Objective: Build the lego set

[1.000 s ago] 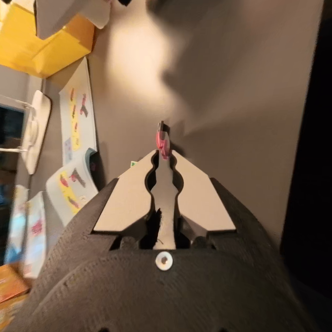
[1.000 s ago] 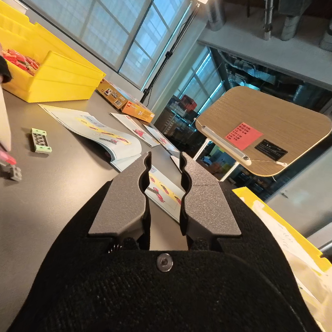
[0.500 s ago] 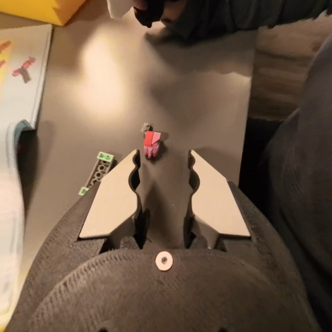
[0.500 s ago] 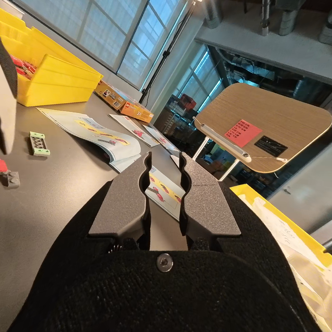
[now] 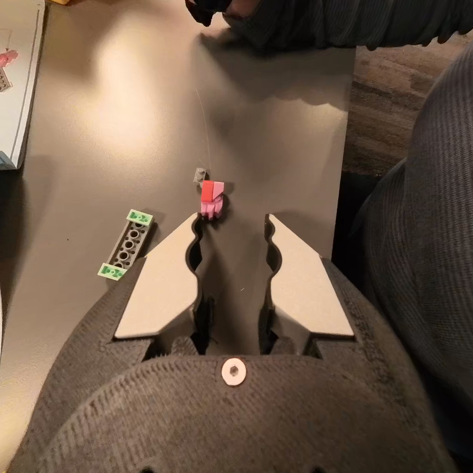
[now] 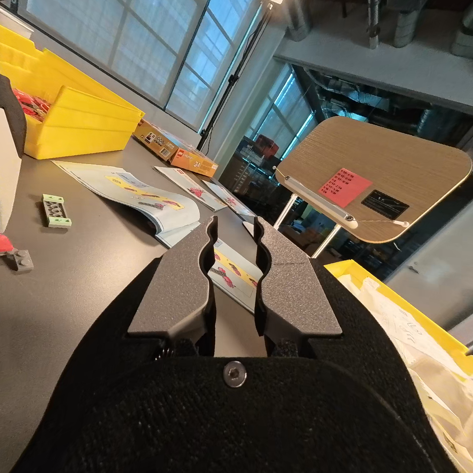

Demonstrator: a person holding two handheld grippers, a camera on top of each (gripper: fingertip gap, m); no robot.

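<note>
Hovering above grey tabletop, left gripper jaws wide apart, holding nothing. Small red-and-pink plastic brick assembly lies on table just beyond left fingertip; contact unclear. Long axis runs away from gripper, pink pronged end nearest, small grey studded plate at far end.

Risk: off-centre closure could nudge or tip assembly. Grey holed beam with green end plates left of assembly.

Right gripper part-open, holding nothing, well apart from assembly.

Grey table with brick pieces, booklets, yellow bin, box.
</note>
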